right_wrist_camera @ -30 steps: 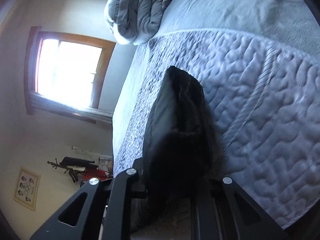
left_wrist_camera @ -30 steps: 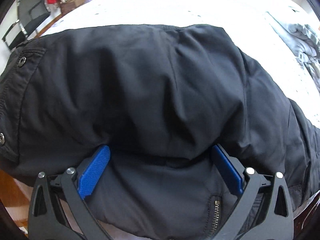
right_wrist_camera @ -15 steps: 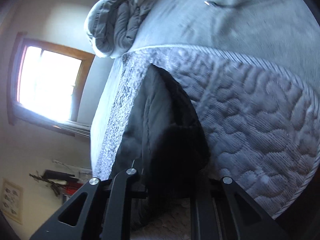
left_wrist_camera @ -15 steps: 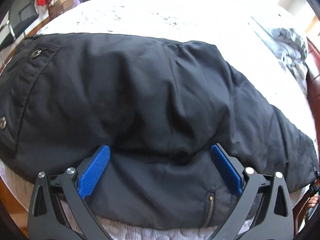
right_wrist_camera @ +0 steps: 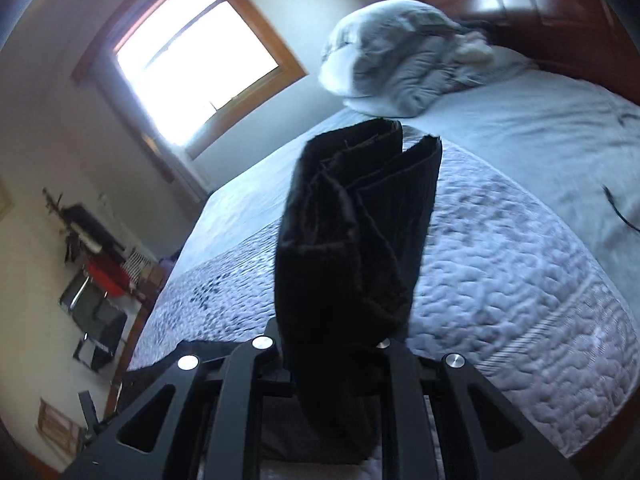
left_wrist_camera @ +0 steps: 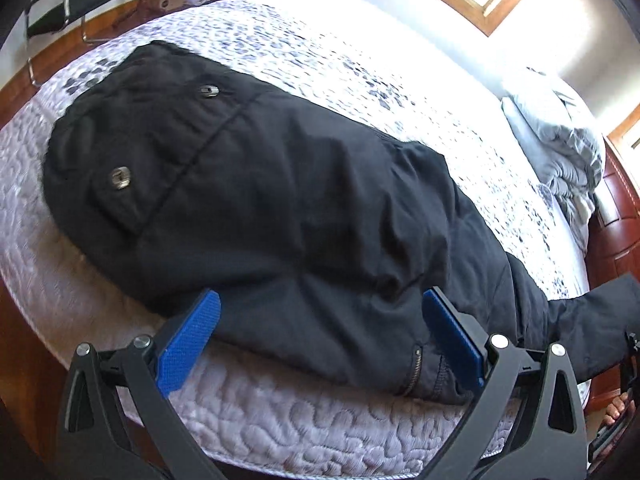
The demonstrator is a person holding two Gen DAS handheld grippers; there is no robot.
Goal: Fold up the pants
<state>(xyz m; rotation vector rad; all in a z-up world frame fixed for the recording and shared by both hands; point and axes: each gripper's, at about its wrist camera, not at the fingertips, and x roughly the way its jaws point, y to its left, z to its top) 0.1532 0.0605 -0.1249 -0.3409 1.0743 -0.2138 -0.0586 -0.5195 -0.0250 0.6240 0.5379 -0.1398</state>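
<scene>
A bedroom: a white quilted mattress (left_wrist_camera: 280, 420) fills the lower and central frame of the left wrist view, with a wood-framed window (right_wrist_camera: 192, 64) at the upper left of the right wrist view and a crumpled grey duvet (right_wrist_camera: 404, 64) at upper centre against a dark wooden headboard (right_wrist_camera: 520, 4). The black fabric pants (left_wrist_camera: 280, 208) lie lengthwise across the mattress, the waistband with two metal snap buttons (left_wrist_camera: 120, 178) toward the upper left, the legs running to the lower right edge. They appear doubled, one leg upon the other, so a first lengthwise fold seems done. The left gripper (left_wrist_camera: 320, 340), with blue-padded fingers (left_wrist_camera: 188, 340), stands spread wide at the near edge of the garment by the zipper (left_wrist_camera: 414, 372), holding nothing. The right gripper (right_wrist_camera: 328, 344) is pressed together on the bunched hem ends of the pant legs (right_wrist_camera: 352, 240), which rise clear of the mattress at frame centre. What remains, by judgement, is to carry the hems toward the waistband and flatten the crosswise fold.
</scene>
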